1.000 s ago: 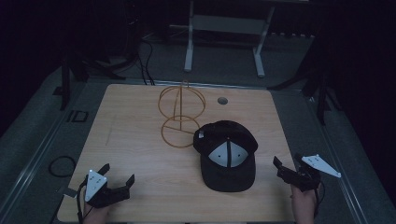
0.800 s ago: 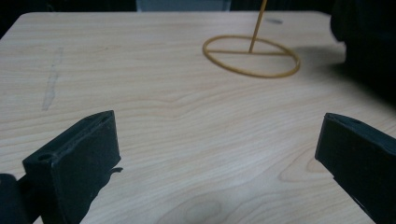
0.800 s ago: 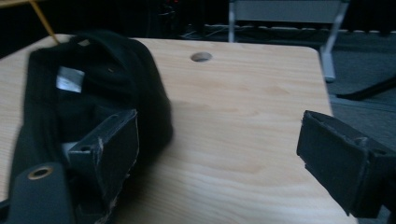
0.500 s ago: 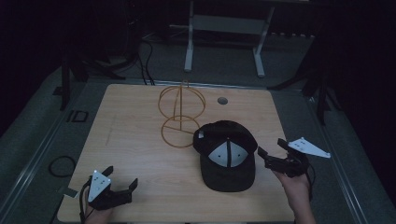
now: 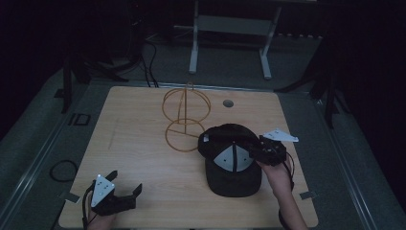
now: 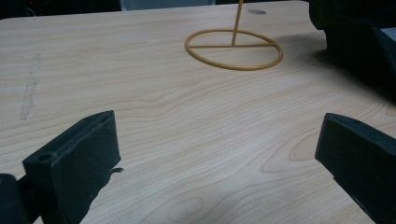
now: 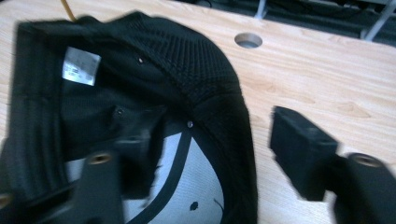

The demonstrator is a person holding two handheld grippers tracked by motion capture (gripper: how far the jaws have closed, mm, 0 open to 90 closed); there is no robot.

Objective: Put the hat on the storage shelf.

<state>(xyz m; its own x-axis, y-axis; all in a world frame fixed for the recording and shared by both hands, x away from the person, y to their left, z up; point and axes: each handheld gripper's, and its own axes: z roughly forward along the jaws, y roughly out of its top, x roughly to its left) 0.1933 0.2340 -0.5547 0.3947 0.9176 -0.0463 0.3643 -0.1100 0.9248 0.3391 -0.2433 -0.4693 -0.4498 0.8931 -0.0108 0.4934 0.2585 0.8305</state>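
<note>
A dim lab or studio recording space. Beyond the right gripper (image 5: 261, 148) a bare wooden table (image 5: 139, 143) meets grey floor, trailing cables (image 5: 148, 67) and a metal stand frame (image 5: 230, 28).

Right gripper (image 5: 261, 151) at the black cap's (image 5: 232, 160) edge.

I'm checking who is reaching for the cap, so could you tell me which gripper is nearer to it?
The right gripper is nearer: its open jaws straddle the cap's right edge. The left gripper sits open at the table's near left corner, well away from it.
</note>
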